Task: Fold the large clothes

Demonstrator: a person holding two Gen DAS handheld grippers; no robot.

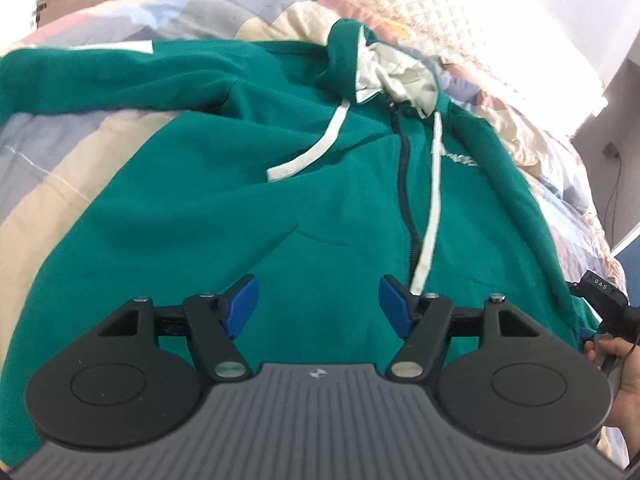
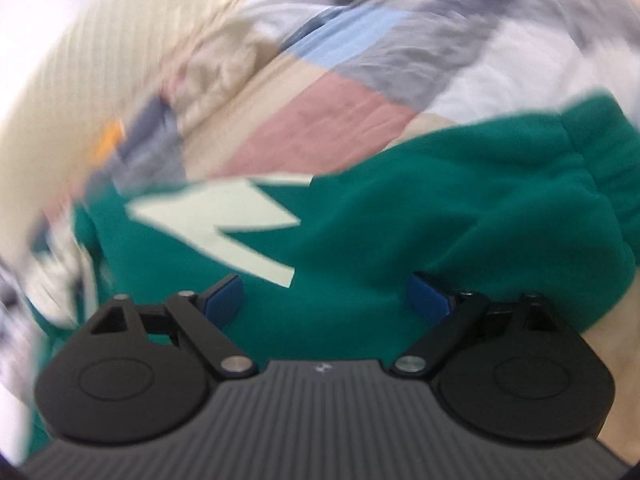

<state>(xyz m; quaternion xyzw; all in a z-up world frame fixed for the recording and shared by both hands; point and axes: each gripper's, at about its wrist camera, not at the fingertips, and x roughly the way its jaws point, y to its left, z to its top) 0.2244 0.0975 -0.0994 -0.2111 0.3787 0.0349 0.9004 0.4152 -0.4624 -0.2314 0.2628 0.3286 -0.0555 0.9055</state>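
A green zip-up hoodie (image 1: pixel 248 208) lay front-up and spread across a patchwork quilt (image 1: pixel 52 184), its hood (image 1: pixel 372 68) bunched toward the upper right of the left wrist view and its zipper (image 1: pixel 404 184) running down to the lower centre of the frame. The left gripper (image 1: pixel 318 306) hung just above the lower front of the garment, blue pads set wide apart with nothing between them, the zipper line just to the right of them. One sleeve (image 1: pixel 100 80) stretched off to the upper left of that frame. In the blurred right wrist view, the right gripper (image 2: pixel 326 300) stood wider open, also empty, over green cloth bearing a pale printed mark (image 2: pixel 236 216), with a gathered cuff (image 2: pixel 600 184) at the right edge. That put the right hand (image 1: pixel 624 376) nearer a sleeve, which ran left to right across its frame, making it the likelier first fold.
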